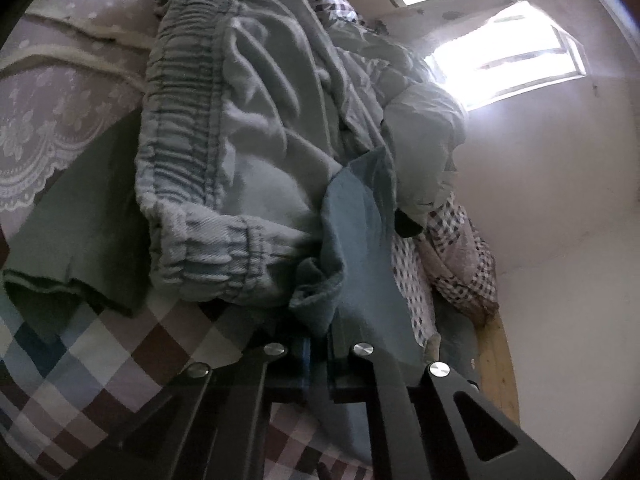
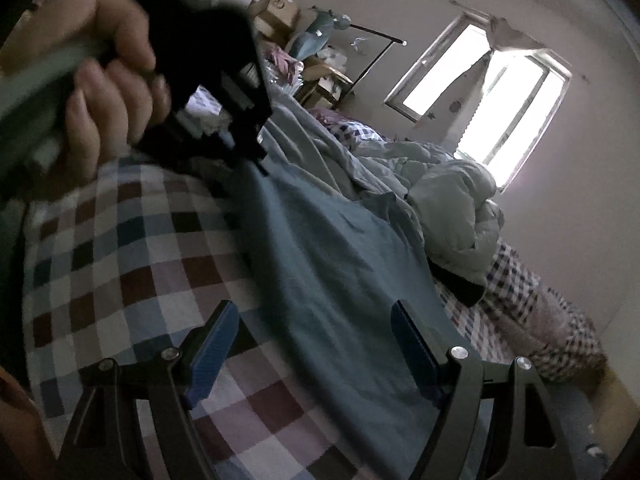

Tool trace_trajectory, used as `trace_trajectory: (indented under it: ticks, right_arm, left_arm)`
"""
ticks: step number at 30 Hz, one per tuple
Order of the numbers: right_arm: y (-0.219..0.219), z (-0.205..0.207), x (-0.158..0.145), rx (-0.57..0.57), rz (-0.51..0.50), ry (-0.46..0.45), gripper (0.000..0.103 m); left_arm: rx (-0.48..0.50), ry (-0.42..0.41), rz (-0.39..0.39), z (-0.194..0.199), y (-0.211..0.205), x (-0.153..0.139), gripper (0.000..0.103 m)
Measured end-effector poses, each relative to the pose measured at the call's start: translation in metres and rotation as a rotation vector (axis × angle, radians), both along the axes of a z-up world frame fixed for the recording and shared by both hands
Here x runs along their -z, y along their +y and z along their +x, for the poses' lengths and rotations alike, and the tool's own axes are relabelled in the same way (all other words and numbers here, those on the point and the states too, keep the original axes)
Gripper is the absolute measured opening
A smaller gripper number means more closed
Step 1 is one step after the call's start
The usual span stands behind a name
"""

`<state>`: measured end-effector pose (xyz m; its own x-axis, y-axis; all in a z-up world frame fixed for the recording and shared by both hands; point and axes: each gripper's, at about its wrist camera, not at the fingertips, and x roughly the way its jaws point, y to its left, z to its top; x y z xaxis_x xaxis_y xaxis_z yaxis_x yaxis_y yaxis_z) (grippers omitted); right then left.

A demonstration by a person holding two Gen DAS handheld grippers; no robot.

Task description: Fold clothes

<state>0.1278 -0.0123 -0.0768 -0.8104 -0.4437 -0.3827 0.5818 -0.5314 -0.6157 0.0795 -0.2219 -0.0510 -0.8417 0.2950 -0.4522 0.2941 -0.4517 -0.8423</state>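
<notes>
Our left gripper (image 1: 318,360) pinches the blue cloth (image 2: 340,280), which runs lengthwise away across the checked bed (image 2: 120,260). Our right gripper (image 2: 314,344), jaws wide open, straddles its near edge.

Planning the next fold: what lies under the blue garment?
Under the flat blue cloth garment lies the checkered bedsheet, visible around its edges. Anything else beneath is covered. The left gripper pinches one edge.

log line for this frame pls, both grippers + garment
left gripper: shut on blue garment edge | right gripper: open, over the garment | garment spread on checked bedsheet | fold not yet done
</notes>
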Motion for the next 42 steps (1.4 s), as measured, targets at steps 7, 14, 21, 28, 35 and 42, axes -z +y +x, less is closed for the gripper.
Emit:
trace_trajectory:
  ticks: [7,14,21,28,35,42]
  right_arm:
    - [-0.011,-0.011,0.018,0.090,0.096,0.114,0.082]
    - [0.029,-0.026,0.015,0.192,0.144,0.174,0.082]
    - [0.101,-0.043,0.016,0.332,0.248,0.213,0.082]
    - [0.175,-0.070,0.023,0.501,0.378,0.231,0.082]
    - [0.239,-0.084,0.012,0.675,0.414,0.198,0.082]
    - [0.262,-0.075,0.011,0.720,0.438,0.208,0.082]
  left_arm:
    - [0.019,0.049,0.018,0.002,-0.006,-0.012,0.003]
    - [0.029,0.061,0.014,0.002,-0.012,-0.017,0.003]
    - [0.023,0.064,0.015,0.003,-0.015,-0.018,0.003]
    - [0.007,0.071,0.018,0.003,-0.016,-0.020,0.003]
    - [0.003,0.060,0.015,0.002,-0.015,-0.019,0.003]
    - [0.001,0.051,0.012,0.001,-0.016,-0.018,0.003]
